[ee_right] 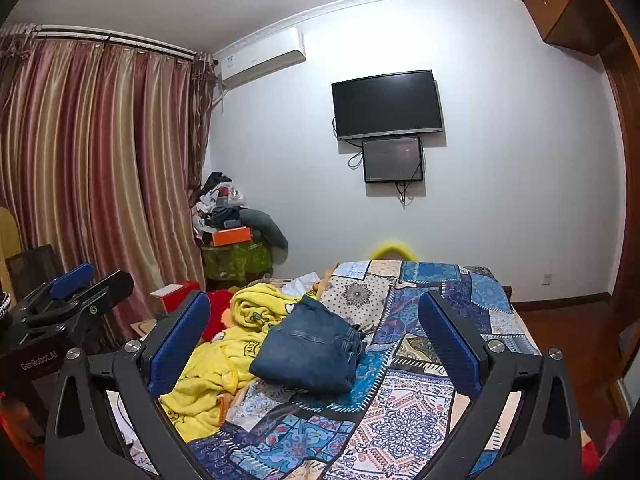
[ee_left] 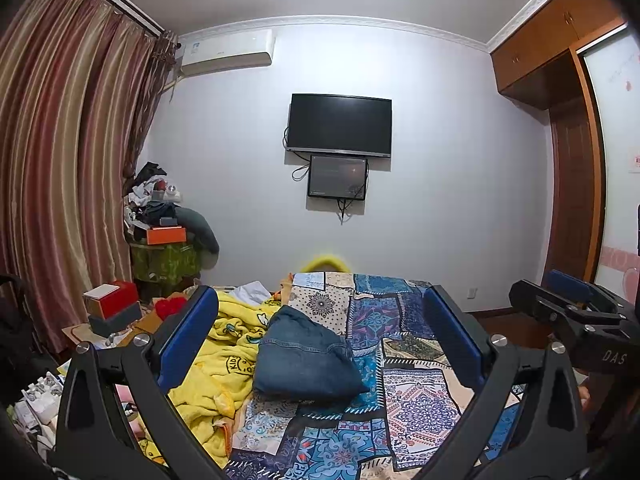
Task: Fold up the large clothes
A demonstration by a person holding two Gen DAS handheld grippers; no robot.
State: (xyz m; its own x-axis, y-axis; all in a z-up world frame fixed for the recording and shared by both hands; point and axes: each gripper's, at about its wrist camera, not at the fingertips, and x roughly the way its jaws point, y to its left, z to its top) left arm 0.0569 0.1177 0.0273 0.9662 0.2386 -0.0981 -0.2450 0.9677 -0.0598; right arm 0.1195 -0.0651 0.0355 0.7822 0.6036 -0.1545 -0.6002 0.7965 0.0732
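Lying folded on the bed, the jeans (ee_left: 306,354) sit as a compact denim bundle on the patchwork bedspread (ee_left: 416,404), mid-bed, w/ the left edge touching the yellow blanket (ee_left: 224,344). Long axis runs roughly near-to-far, tilted a bit: in the right wrist view the jeans (ee_right: 310,350) show stacked layer edges on the right side, narrower end pointing away toward the far wall, fold not quite square.

Left gripper (ee_left: 320,340) hangs above the bed, blue pads spread wide apart, nothing between them; the bundle shows in the gap. Right gripper (ee_right: 314,344) likewise, jaws well apart, holding nothing, framing the same bundle. Each gripper shows up at the edge of the other's view, so they're side by side.

Around it: yellow blanket is crumpled in a heap left of the jeans, cartoon print visible. Red plush thing (ee_right: 218,312) just beyond the blanket. Boxes, red and grey, stacked (ee_left: 114,308) off the bed's left side. Cluttered stand w/ an orange box (ee_left: 166,235) by the curtain (ee_left: 60,160). TV (ee_left: 339,125) on the far wall, smaller screen (ee_left: 337,177) below it, AC unit (ee_left: 226,53) top left. Wardrobe (ee_left: 572,120) on the right.
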